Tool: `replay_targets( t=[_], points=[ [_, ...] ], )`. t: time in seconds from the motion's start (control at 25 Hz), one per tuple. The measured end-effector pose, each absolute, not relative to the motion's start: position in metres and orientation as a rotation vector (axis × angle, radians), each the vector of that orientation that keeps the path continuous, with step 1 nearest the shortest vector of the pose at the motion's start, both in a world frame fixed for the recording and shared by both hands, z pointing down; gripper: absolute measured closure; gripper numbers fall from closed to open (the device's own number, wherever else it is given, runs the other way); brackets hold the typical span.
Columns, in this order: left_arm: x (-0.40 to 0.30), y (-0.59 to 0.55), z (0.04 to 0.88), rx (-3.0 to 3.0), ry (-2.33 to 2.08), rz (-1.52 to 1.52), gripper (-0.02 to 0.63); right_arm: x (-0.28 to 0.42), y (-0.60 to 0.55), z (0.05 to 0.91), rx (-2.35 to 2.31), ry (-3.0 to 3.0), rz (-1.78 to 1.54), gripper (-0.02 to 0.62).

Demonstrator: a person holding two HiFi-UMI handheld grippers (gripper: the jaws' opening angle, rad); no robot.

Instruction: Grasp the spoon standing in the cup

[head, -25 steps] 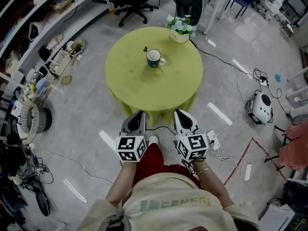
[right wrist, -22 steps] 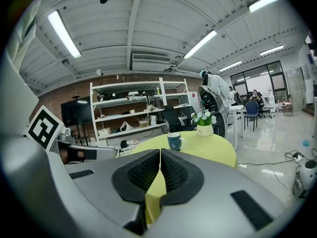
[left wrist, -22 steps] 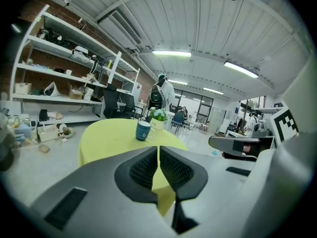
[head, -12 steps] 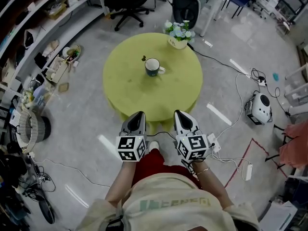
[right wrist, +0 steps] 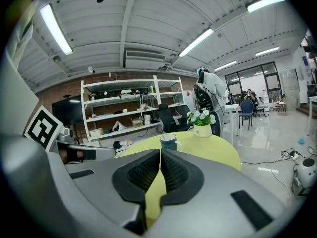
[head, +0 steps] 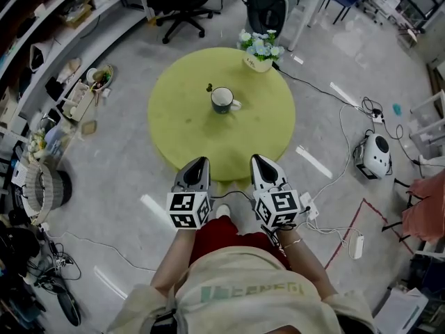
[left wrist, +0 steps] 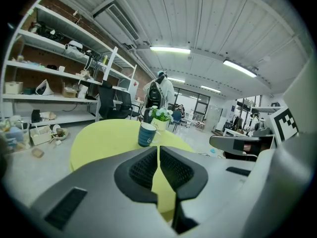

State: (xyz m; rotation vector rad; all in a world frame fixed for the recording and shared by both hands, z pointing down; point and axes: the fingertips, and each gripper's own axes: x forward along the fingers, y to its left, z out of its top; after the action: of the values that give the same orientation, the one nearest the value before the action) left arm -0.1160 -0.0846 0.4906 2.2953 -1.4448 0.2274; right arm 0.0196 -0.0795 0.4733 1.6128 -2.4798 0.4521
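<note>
In the head view we hold both grippers low and close to the body, at the near edge of the round yellow-green bench [head: 188, 127]. The left gripper [head: 197, 161] and right gripper [head: 259, 158] point side by side toward it. The blue cup [head: 223, 100] stands near the middle of the bench, well apart from both. A thin dark handle that we take for the spoon [head: 208, 88] leans out over its far-left rim. A pot of flowers [head: 259, 47] sits at the far edge.

In the left gripper view, the left gripper [left wrist: 158, 150] has its jaws pressed together with nothing between them. The cup [left wrist: 146, 134] stands far ahead, just left of the jaw line. The spoon is too small to make out here.

In the right gripper view, the right gripper [right wrist: 160, 152] also has its jaws closed and empty. The cup [right wrist: 168, 142] sits ahead, slightly right of the jaw line, with the flowers [right wrist: 201, 124] beyond it.

We judge that we are at the approach, with no grasp begun. Next, one gripper needs to travel out over the bench and part its jaws. It then has to line up on the slim handle above the rim and close without tipping the cup.
</note>
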Motion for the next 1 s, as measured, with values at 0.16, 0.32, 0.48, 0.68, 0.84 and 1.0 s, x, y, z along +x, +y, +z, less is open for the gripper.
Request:
replay_targets(
  t=[0.16,0.32,0.48,0.68,0.84,1.0],
  points=[
    [-0.123,-0.094,0.491,2.301,-1.451,0.226,0.574,0.015,-0.089,0.474,1.612,-2.477,0.439,0.558],
    [-0.128,-0.1,0.491,2.3,-1.447,0.225,0.574,0.012,-0.095,0.473,1.616,-2.473,0.436,0.558],
    [-0.129,-0.104,0.49,2.306,-1.447,0.221,0.574,0.012,-0.098,0.471,1.627,-2.469,0.433,0.558],
    [-0.129,-0.104,0.49,2.307,-1.445,0.234,0.574,0.016,-0.097,0.473,1.636,-2.456,0.444,0.558],
    [-0.128,-0.104,0.49,2.304,-1.446,0.238,0.574,0.018,-0.097,0.472,1.642,-2.452,0.453,0.558],
    [-0.127,-0.106,0.488,2.304,-1.456,0.234,0.574,0.019,-0.099,0.471,1.635,-2.46,0.448,0.558]
  ],
)
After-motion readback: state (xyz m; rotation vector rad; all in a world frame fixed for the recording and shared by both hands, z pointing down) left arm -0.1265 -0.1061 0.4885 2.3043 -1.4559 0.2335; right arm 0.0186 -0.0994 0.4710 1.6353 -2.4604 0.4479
